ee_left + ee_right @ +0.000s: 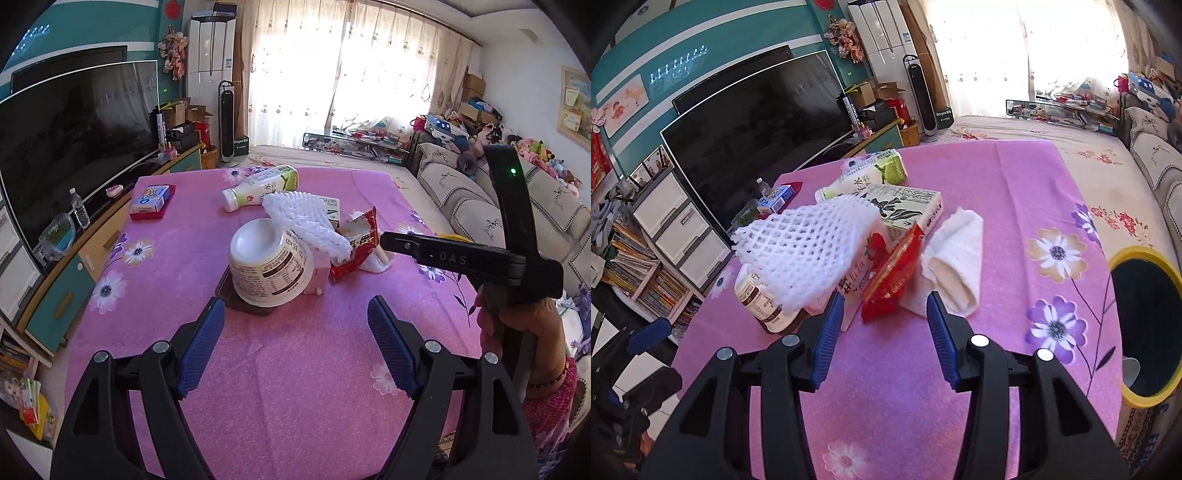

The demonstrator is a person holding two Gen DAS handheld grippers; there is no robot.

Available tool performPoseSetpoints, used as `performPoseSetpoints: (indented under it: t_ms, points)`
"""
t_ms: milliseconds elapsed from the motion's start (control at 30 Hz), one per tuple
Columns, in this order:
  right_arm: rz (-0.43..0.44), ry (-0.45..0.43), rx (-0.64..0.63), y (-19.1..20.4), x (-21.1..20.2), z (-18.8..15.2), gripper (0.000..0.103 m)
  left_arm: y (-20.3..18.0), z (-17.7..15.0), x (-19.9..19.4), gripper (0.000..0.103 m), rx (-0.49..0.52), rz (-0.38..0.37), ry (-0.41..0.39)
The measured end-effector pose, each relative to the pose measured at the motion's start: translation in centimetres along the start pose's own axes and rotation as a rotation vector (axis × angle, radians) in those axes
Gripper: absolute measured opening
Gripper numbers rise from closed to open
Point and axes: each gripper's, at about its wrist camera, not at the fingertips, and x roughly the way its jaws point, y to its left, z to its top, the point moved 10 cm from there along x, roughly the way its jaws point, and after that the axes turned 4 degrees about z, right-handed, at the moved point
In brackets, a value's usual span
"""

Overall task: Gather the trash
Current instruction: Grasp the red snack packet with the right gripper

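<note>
On pink floral cloth (pixel 1015 177), white foam netting (pixel 801 251) over perhaps cartons; left gripper (pixel 295 343), right gripper (pixel 884 332) wide, empty.

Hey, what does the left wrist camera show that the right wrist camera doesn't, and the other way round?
Left wrist only: the right gripper seen from the side by the pile, the person's hand on its handle, and the sofa.

Right wrist only: the yellow-rimmed bin beside the table, open top showing, and the pink strawberry carton under the netting.

Both: white foam netting, red wrapper, upturned cup, lying bottle.
</note>
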Motion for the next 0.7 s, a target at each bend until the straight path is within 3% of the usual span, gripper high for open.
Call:
performPoseSetpoints:
  t_ms: [233, 267, 300, 367, 433, 700]
  points:
    - [-0.094, 0.052, 0.015, -0.5, 4.2, 0.9, 0.045, -0.7, 0.3, 0.7, 0.079, -0.018, -0.011, 0.018]
    - [-0.096, 0.059, 0.015, -0.6, 4.6, 0.9, 0.043, -0.6, 0.2, 0.8, 0.079, -0.019, -0.011, 0.02]
    - [-0.098, 0.06, 0.013, -0.6, 4.8, 0.9, 0.031, -0.5, 0.2, 1.0, 0.079, -0.02, -0.012, 0.022]
    - [-0.087, 0.059, 0.008, -0.4, 4.8, 0.9, 0.027, -0.6, 0.1, 1.1, 0.079, -0.024, -0.015, 0.026]
    - [-0.085, 0.04, -0.001, -0.3, 4.3, 1.0, 0.013, -0.7, -0.1, 1.3, 0.079, -0.025, -0.017, 0.032]
    - [-0.073, -0.059, 0.005, -0.8, -0.8, 1.5, 0.011, -1.2, -0.3, 1.8, 0.079, -0.018, -0.02, 0.036]
